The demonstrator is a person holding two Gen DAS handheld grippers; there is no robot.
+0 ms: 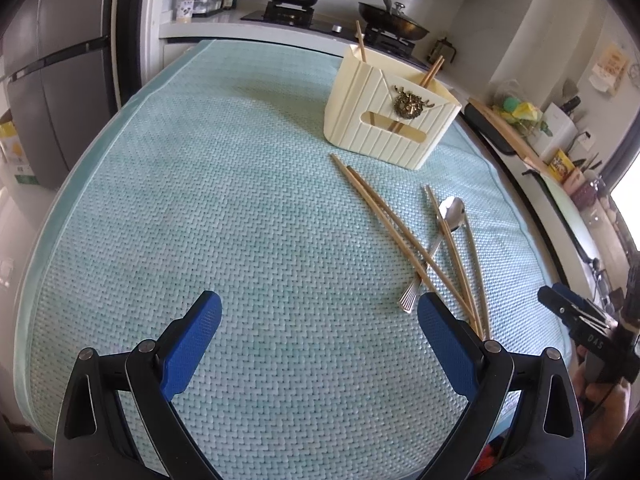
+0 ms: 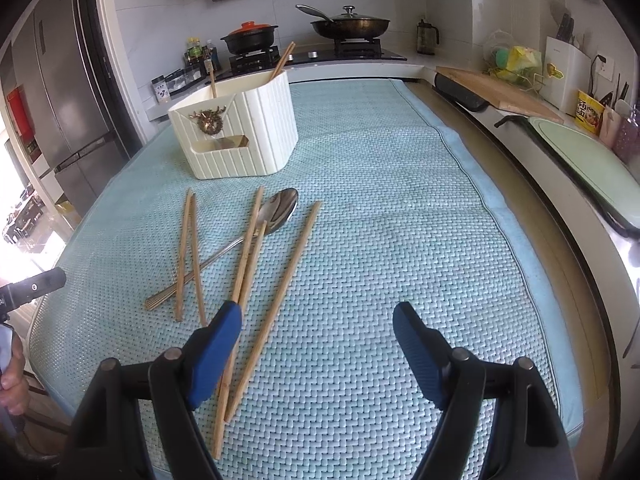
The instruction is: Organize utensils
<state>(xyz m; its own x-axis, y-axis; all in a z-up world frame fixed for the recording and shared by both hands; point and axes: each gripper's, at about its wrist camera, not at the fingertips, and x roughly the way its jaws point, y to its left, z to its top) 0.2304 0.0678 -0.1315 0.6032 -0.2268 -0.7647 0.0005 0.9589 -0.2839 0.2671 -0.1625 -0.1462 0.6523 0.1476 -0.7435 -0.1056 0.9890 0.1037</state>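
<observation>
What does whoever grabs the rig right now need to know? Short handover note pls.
Left gripper: open, empty, above bare mat.
Right gripper: open, empty; its left finger sits over the near ends of the loose chopsticks, nothing gripped.
Holder: cream, upright at the far side of the mat, with a few chopsticks already standing in it.
Left to do: five loose chopsticks and the metal spoon lie in front of the holder; the spoon's handle runs under some of the sticks. All need to go into the holder.
</observation>
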